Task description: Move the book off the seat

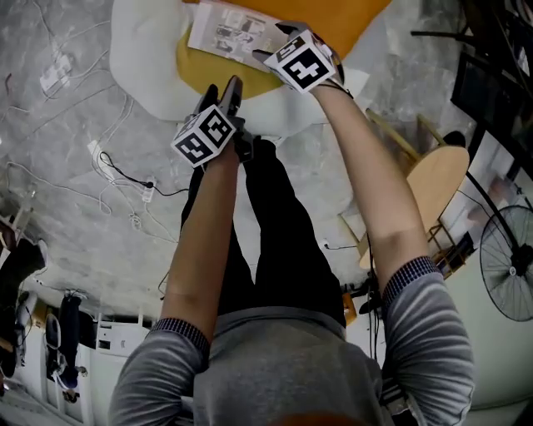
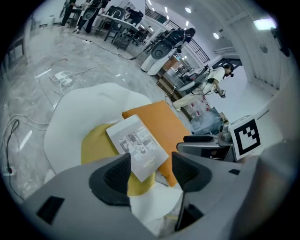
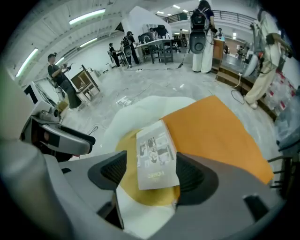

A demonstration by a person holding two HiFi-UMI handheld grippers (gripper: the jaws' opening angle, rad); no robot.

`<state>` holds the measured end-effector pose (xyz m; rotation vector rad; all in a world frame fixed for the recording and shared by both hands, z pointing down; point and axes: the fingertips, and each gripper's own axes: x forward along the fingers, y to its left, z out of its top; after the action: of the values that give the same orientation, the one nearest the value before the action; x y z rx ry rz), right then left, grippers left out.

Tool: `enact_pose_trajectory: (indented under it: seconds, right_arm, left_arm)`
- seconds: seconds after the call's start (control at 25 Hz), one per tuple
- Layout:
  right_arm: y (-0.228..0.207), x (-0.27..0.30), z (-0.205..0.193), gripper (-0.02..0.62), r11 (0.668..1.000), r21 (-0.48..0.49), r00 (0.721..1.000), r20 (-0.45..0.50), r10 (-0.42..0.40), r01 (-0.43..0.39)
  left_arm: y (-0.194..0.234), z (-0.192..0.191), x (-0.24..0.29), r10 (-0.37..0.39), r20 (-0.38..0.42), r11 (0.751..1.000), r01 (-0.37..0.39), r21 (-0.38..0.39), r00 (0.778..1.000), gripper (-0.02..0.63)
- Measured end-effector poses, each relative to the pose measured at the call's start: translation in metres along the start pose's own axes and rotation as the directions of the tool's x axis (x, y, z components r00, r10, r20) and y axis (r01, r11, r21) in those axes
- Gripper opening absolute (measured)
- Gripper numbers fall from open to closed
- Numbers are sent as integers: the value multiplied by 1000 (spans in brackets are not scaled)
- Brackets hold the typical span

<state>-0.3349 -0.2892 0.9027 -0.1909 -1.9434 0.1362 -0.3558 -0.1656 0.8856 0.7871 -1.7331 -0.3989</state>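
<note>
on the far left of the head view the grey floor has thin white cables on it and a white power strip.

next comes the left tongs, held in a bare arm with a grey striped sleeve. they point down at the front of the white chair. in the left gripper view the left tongs have their two dark pads wide apart. nothing is pinched in them. the book shows in the gap, farther off.

the book lies flat on the yellow seat cushion of the white chair. its grey cover with small pictures faces up. its far side meets the orange back cushion.

below the chair are the person's black trousers.

then comes the right tongs, just over the near corner of the book. in the right gripper view the right tongs are wide apart too, with a dark pad on each side. the book sits in the gap on the yellow seat cushion, and no pad presses on it. the orange back cushion fills the right side there.

to the right in the head view stands a round wooden chair, and at the far right a black fan.
</note>
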Motion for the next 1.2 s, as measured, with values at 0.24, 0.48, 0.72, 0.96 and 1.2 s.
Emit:
enact_pose_trajectory:
  seconds: [0.24,0.48,0.72,0.96,1.2]
  right_arm:
    - [-32,65,-15,350,994,-108,997,-71,-23,16]
    - [-56,109,-35,368,991,-136,990,-139,-3,-16]
    - [-71,131,-52,388,988,-138,980,-196,38,-66]
    - [-76,140,-54,398,985,-101,970,-213,115,-139]
    - [-75,136,-57,374,984,-124,970,-222,101,-131]
  left_arm:
    - [24,-32,62,82,-5,994,-82,-66,997,298]
    - [55,-64,109,133,-33,984,-136,-119,991,304]
    - [71,-86,147,101,-38,982,-106,-157,994,331]
    - [77,-97,175,76,-41,976,-83,-202,996,334]
    - [73,-101,187,-13,-60,974,-1,-226,998,333]
